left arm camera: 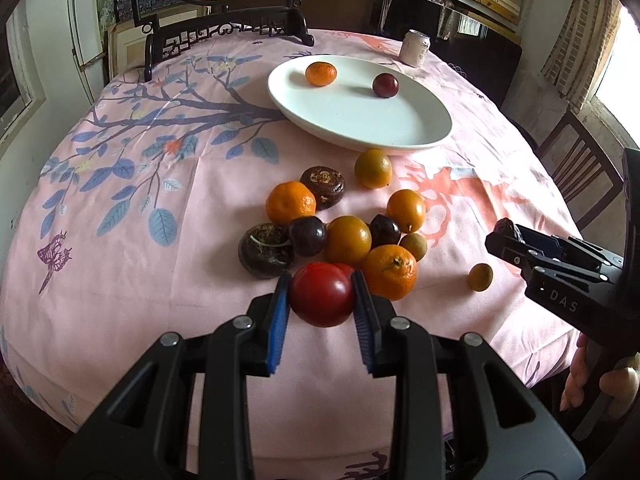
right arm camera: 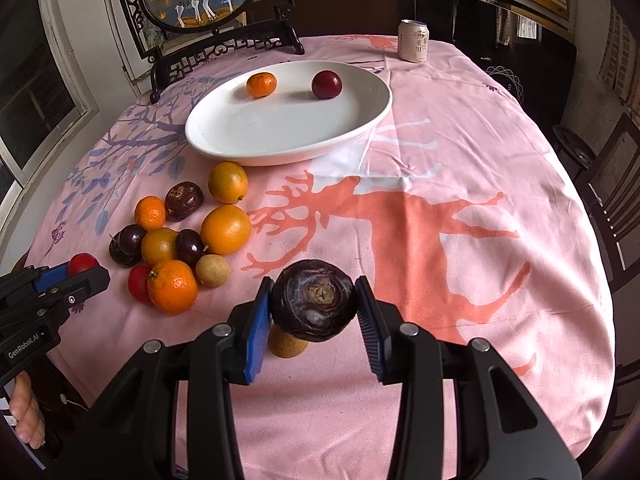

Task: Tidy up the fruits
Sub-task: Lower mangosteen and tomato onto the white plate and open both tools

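Now left gripper (left arm camera: pixel 322 294) clamping red fruit (left arm camera: pixel 322 296), right gripper (right arm camera: pixel 314 306) clamping dark fruit (right arm camera: pixel 314 304)

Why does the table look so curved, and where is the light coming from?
Both views: fisheye lenses bulge the pink tablecloth and darken the corners. Left wrist view: a window at the right edge is blown out to white. Right wrist view: the tangerine and plum on the white plate cast soft shadows.

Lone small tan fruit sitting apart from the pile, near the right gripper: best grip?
Take the small tan fruit across its middle, coming from above. It is round, so any pair of opposite sides should do. It lies alone on the tablecloth, clear of the mandarin, so both fingers have room.
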`<action>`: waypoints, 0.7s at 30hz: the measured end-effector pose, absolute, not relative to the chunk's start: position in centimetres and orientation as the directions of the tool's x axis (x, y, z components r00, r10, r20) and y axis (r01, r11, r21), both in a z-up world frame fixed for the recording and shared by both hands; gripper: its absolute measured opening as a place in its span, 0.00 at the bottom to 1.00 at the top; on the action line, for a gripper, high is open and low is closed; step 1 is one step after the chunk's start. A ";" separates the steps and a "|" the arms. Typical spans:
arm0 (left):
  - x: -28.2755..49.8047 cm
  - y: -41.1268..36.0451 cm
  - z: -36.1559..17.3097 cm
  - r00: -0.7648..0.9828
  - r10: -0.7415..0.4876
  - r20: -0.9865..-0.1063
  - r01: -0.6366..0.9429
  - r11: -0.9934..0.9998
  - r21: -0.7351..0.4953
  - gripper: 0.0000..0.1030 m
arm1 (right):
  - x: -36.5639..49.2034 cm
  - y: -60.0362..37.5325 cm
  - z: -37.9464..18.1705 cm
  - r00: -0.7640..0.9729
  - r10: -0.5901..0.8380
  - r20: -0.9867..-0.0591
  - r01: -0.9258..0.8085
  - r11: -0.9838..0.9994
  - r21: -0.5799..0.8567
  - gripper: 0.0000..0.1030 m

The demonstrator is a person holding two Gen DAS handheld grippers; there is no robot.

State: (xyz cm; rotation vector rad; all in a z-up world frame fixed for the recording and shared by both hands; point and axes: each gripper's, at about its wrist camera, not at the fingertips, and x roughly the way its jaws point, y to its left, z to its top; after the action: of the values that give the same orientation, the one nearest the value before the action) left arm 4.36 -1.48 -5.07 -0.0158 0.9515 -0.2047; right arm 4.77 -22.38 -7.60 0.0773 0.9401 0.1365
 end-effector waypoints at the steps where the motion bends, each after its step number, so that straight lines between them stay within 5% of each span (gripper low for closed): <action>1: 4.6 -1.4 -4.9 0.561 -0.186 -0.806 0.169 0.980 -0.108 0.29 | 4.9 -22.2 -7.5 0.583 0.151 -0.799 -0.088 0.989 0.123 0.40; 13: 18.9 -4.5 0.8 0.586 -0.173 -0.791 0.217 0.975 -0.052 0.29 | 15.0 -21.1 -2.8 0.597 0.230 -0.768 -0.235 0.966 0.107 0.40; 21: 33.4 -10.1 -1.8 0.495 -0.181 -0.850 0.229 0.971 -0.073 0.30 | 26.5 -22.0 -6.0 0.567 0.133 -0.813 -0.199 0.980 0.022 0.40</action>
State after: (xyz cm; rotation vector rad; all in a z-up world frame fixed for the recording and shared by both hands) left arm 33.39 -10.10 -1.80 0.0522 1.0234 -0.2484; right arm 26.50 -21.97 -5.99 -0.0748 0.9479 0.1951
